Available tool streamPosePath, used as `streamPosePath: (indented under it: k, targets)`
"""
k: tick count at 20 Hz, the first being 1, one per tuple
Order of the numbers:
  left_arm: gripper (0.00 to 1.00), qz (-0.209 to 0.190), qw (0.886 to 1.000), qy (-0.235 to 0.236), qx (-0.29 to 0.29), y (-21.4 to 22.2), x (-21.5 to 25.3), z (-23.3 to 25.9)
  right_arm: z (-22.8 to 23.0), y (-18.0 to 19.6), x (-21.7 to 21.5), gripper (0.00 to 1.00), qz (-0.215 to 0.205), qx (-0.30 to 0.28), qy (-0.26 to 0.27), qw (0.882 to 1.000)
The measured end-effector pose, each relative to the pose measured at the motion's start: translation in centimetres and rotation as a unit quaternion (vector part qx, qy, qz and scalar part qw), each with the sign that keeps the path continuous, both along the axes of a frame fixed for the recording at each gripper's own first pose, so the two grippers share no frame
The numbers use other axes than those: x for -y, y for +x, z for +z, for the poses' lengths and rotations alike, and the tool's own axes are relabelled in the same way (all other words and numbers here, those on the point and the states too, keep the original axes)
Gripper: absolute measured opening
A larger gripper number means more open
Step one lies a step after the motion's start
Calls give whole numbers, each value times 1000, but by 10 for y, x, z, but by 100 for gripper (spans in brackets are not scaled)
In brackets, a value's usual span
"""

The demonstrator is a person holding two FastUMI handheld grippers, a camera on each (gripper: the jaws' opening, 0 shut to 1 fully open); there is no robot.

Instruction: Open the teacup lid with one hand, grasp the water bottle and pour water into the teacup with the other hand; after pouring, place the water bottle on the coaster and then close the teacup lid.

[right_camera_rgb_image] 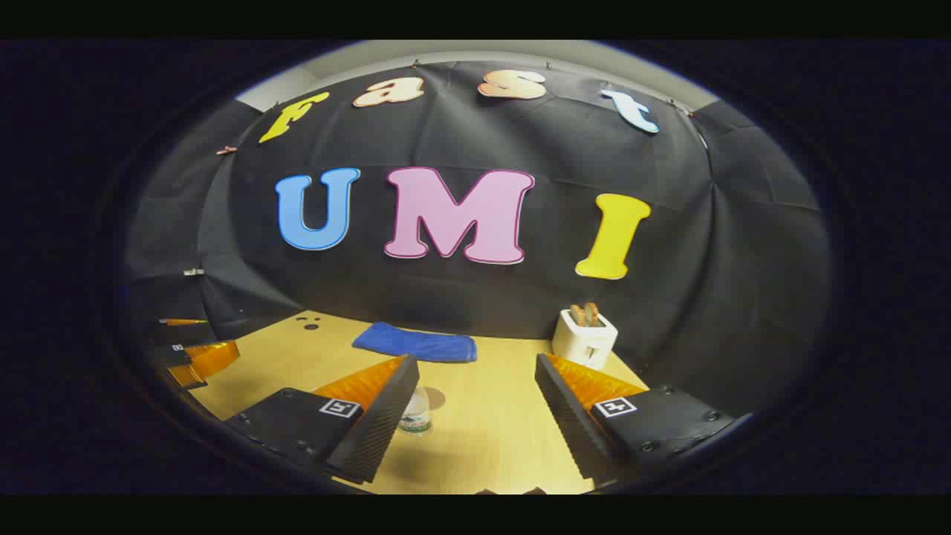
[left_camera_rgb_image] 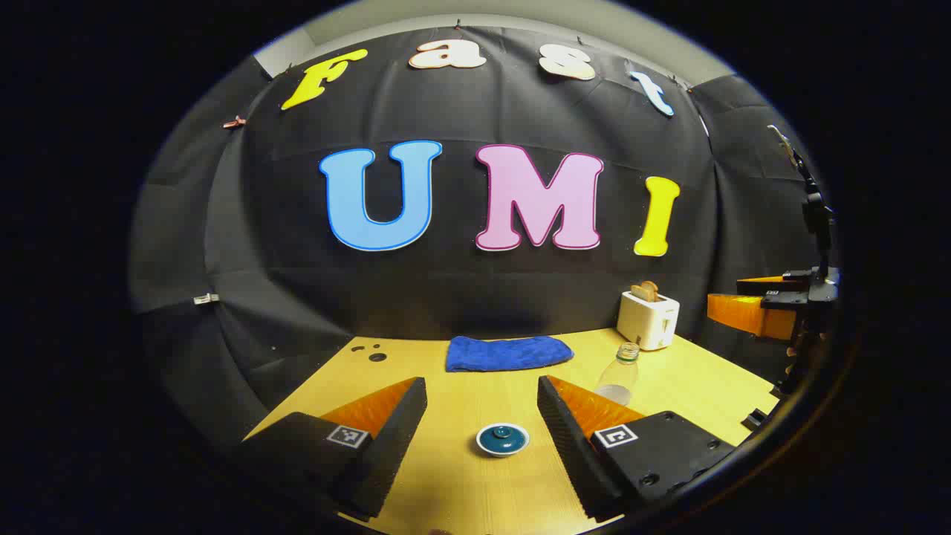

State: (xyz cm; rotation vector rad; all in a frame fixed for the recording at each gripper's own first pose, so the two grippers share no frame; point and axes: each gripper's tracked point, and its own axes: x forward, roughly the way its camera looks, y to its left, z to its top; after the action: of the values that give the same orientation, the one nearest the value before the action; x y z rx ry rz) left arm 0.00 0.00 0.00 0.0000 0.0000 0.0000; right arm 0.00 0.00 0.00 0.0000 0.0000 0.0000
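Both hand-held grippers, left (left_camera_rgb_image: 481, 416) and right (right_camera_rgb_image: 475, 405), are wide open and hold nothing. The small blue teacup lid (left_camera_rgb_image: 502, 438) looks breakable; pinch its little knob. The clear plastic bottle (left_camera_rgb_image: 620, 374) looks light and squashy.

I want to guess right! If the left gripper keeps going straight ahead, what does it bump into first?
Probably the lidded teacup: it sits on the table right between the left gripper's open fingers. The blue towel lies farther back. Depth is hard to judge.

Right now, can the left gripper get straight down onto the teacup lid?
Probably yes. The left gripper is open, and the lidded teacup sits on the wooden table between its fingers with bare wood around it. The water bottle stands farther back, to the side, out of the path.
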Motion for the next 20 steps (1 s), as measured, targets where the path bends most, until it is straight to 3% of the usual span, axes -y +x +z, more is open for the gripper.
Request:
streamPosePath:
  k: [9,20]
  targets:
    - [94,2,1000,-2,-3,-13,-2,-10,-20,-33,-19,98,7,-23,40,999]
    - [94,0,999,26,-46,20,13,-35,-56,3,-14,98,50,-54,49,996]
